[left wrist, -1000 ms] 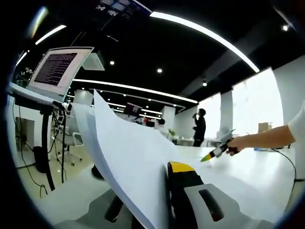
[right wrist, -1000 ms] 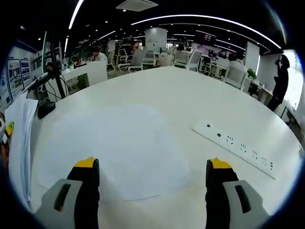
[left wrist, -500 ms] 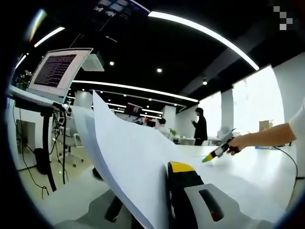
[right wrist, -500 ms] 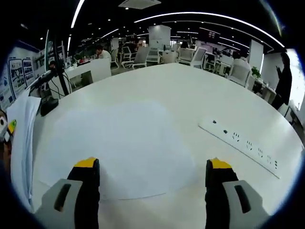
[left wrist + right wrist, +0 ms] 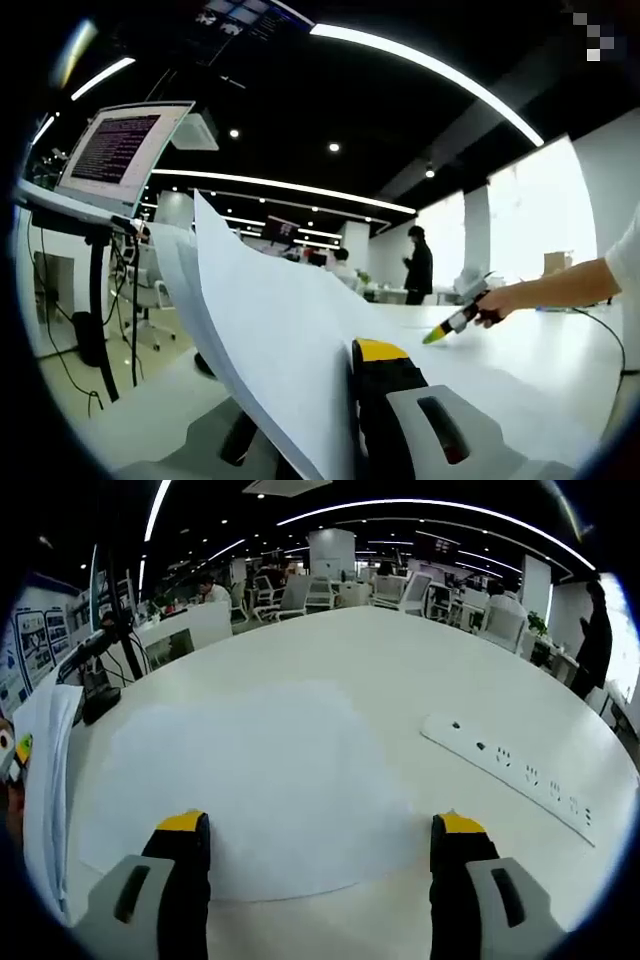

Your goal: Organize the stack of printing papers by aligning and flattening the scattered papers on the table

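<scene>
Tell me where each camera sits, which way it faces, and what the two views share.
Left gripper view: rides on the left gripper, facing along the white round table; its jaws clamp a raised stack of white printing papers; the person's hand with the right gripper shows.
Right gripper view: rides on the open right gripper, looking down over flat white paper sheets beside a white power strip.
Shared: table, raised stack at left edge.

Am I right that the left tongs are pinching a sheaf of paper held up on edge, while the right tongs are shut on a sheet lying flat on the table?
Not quite. The left tongs do pinch the sheaf of paper held up on edge, but the right tongs are open, jaws wide apart over the flat sheet on the table, gripping nothing, as the right gripper view shows.
</scene>
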The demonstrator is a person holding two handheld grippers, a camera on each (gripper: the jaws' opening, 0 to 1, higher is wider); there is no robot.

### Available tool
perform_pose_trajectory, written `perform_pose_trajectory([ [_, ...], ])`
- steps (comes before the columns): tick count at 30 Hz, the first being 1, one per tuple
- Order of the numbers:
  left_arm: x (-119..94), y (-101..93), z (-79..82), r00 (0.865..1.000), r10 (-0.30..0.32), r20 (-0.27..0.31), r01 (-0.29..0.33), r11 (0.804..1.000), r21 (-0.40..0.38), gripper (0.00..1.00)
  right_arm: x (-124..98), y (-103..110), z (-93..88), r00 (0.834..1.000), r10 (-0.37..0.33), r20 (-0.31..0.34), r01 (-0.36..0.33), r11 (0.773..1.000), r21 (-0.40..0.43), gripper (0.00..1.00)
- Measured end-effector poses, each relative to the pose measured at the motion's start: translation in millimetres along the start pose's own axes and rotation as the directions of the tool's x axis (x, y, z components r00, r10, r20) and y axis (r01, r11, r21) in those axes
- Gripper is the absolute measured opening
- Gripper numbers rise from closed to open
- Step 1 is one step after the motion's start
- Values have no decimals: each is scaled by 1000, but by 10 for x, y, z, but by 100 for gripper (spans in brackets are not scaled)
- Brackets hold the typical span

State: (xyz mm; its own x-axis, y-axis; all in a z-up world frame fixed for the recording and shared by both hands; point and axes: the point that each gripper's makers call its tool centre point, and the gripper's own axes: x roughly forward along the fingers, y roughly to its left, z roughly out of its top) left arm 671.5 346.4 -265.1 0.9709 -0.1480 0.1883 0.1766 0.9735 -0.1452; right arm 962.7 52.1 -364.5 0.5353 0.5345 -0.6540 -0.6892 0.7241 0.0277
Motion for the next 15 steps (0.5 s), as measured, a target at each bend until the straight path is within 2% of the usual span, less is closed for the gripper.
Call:
perform_pose_trajectory([
  [13, -2, 8, 6, 1000, -2, 5, 2, 1000, 0, 11, 8, -5, -23, 1000, -17, 16, 17, 1000, -12, 85],
  [15, -3, 8, 8, 1000, -2, 6, 2, 1000, 1, 11, 1, 2, -18, 1000, -12, 24, 13, 1000, -17, 81],
])
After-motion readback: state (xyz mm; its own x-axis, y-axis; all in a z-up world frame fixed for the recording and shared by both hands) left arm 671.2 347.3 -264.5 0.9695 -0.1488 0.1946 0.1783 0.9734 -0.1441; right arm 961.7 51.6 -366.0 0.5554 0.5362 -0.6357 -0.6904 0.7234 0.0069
